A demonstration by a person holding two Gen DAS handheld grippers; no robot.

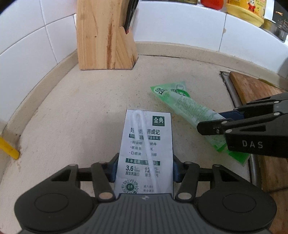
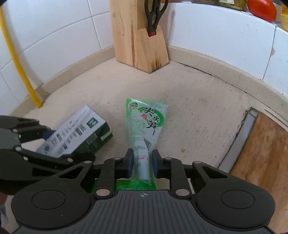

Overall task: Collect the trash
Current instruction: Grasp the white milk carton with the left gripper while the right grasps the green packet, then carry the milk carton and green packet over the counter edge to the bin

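Note:
A white milk carton (image 1: 146, 144) with green print and a straw on its face lies on the beige counter. My left gripper (image 1: 144, 169) is shut on its near end, blue pads against both sides. The carton also shows at the left of the right wrist view (image 2: 75, 133), held by the left gripper (image 2: 54, 144). A green plastic snack pouch (image 2: 145, 126) lies flat in the middle. My right gripper (image 2: 143, 162) is shut on its narrow near end. In the left wrist view the pouch (image 1: 181, 104) runs to the right gripper (image 1: 223, 122).
A wooden knife block (image 2: 138, 36) with black scissors (image 2: 154, 16) stands in the tiled corner. A wooden cutting board (image 2: 264, 153) lies at the right by a metal strip. A yellow pipe (image 2: 18, 59) runs down the left wall. A red tomato (image 2: 261, 9) and yellow containers (image 1: 244, 12) sit on the ledge.

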